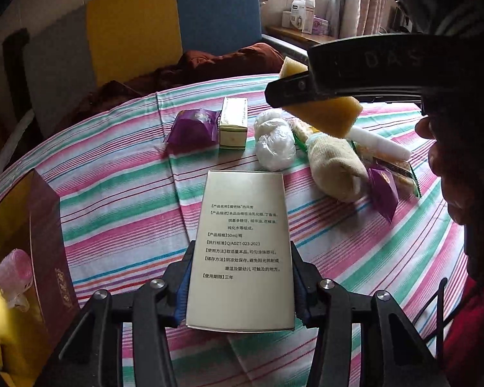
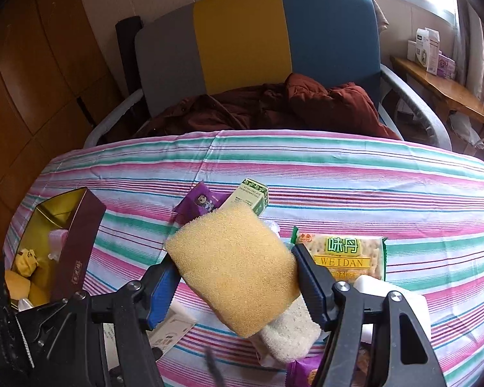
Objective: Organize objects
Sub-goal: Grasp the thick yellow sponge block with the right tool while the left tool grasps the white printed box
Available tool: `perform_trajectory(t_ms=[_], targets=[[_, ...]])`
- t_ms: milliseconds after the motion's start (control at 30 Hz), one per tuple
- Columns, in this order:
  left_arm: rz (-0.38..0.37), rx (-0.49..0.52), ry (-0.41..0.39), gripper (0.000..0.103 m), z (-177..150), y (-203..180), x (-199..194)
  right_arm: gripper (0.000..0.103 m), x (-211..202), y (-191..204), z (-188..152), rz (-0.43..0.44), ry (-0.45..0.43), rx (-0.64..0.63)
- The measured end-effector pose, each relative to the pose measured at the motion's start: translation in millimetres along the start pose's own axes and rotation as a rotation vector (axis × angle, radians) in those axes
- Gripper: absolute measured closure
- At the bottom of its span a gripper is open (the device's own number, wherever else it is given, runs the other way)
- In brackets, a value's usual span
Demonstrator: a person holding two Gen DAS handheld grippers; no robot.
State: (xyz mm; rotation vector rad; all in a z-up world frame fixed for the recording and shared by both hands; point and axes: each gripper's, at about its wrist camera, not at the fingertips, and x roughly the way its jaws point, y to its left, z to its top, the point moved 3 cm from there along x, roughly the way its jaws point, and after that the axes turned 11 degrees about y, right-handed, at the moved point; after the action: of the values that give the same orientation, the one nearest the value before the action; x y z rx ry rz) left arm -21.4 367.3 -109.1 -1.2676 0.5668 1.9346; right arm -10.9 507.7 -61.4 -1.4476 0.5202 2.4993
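Observation:
My left gripper (image 1: 242, 258) is shut on a tall silver carton (image 1: 242, 245) with printed Chinese text, held above the striped tablecloth (image 1: 119, 193). My right gripper (image 2: 235, 267) is shut on a yellow sponge (image 2: 232, 267), held above the pile; it shows in the left wrist view too (image 1: 322, 113). On the cloth lie a purple snack packet (image 1: 193, 125), a small green-and-cream box (image 1: 233, 122), a white plastic bag (image 1: 274, 143), a cream sock (image 1: 335, 164), a cracker pack (image 2: 345, 253) and a second purple packet (image 1: 383, 193).
An open maroon box with gold lining (image 1: 25, 258) stands at the left table edge (image 2: 64, 235), holding a pink item and yellow things. A chair with a brown garment (image 2: 274, 103) stands behind the table. A wooden shelf with boxes (image 2: 435, 64) is at far right.

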Motion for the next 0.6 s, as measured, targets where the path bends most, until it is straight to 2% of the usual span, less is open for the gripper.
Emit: perform_trajectory(t_ms=[600], targets=[[0.050, -0.020, -0.164, 0.053, -34, 23, -84, 0.035, 12, 8, -4, -0.070, 0.042, -0.043]])
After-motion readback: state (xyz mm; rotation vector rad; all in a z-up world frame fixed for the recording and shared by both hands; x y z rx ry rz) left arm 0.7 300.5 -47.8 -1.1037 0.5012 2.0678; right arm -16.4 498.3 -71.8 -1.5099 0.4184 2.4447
